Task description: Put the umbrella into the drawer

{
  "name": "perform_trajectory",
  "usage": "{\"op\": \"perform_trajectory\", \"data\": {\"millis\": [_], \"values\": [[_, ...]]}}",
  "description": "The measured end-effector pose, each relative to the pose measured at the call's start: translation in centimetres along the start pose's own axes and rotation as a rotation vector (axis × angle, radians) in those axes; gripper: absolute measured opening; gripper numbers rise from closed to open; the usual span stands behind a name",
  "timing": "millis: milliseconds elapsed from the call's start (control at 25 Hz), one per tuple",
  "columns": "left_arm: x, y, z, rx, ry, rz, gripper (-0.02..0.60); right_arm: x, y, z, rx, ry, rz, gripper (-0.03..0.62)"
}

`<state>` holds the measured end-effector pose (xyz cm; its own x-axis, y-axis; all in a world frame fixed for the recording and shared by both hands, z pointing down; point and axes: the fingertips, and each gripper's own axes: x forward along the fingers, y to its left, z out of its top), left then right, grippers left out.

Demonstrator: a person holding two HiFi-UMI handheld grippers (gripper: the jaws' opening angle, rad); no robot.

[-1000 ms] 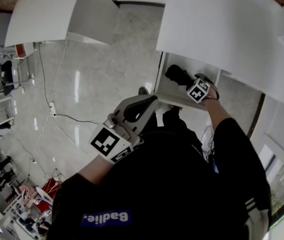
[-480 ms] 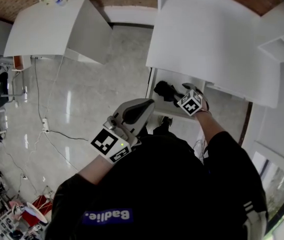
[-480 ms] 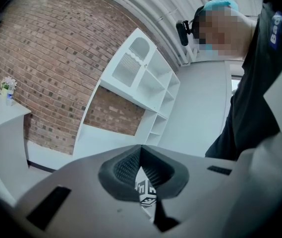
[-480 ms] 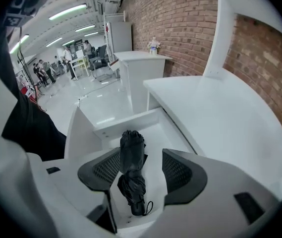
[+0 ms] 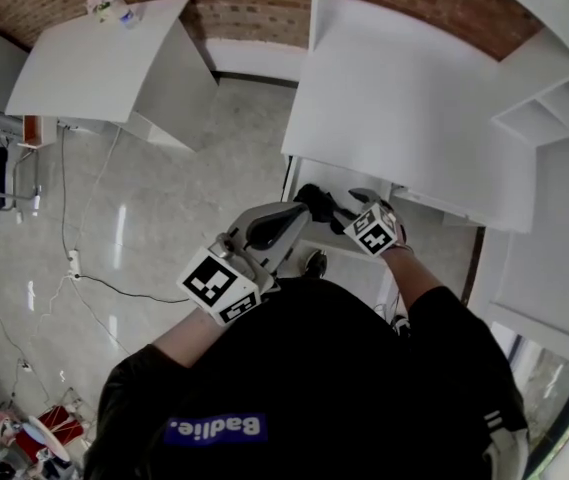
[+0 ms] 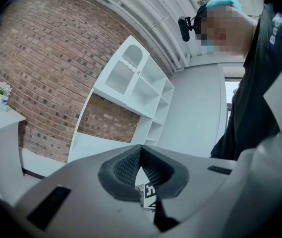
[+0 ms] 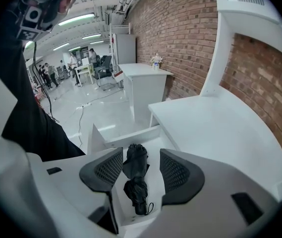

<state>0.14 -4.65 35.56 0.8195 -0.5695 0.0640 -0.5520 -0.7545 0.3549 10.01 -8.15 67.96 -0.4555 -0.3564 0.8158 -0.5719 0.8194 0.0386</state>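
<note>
A black folded umbrella [image 7: 135, 175] lies lengthwise in the open white drawer [image 7: 127, 134] under the white desk top [image 7: 215, 128]. My right gripper [image 7: 136, 170] hangs above it, tilted down. Its jaws are closing, and they stand apart on either side of the umbrella as seen from above, without pressing on it. In the head view the right gripper [image 5: 324, 206] is over the drawer [image 5: 336, 178] at the desk's edge. My left gripper [image 5: 299, 211] is held level beside it. The tips of the left gripper [image 6: 141, 150] meet, with nothing between them.
A white desk top [image 5: 404, 98] lies over the drawer, with white shelving [image 6: 141, 83] against the brick wall. A second white table [image 5: 94, 63] with a small flower pot [image 5: 109, 3] stands at the far left. A cable [image 5: 84, 268] runs across the glossy floor.
My right gripper has lifted up out of the drawer, leaving the umbrella lying inside. The left gripper has risen a little beside it.
</note>
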Motion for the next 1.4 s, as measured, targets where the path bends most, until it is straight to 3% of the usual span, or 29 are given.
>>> {"op": "perform_trajectory", "data": {"millis": [920,1400], "values": [[1.6,-1.8,0.5,0.022,0.017,-0.039,0.002,-7.7,-0.4,6.6,0.127,-0.273,-0.014,0.165],[2.4,-1.8,0.2,0.018,0.034,-0.054,0.002,-9.8,-1.5,8.6,0.170,-0.359,-0.037,0.089]]}}
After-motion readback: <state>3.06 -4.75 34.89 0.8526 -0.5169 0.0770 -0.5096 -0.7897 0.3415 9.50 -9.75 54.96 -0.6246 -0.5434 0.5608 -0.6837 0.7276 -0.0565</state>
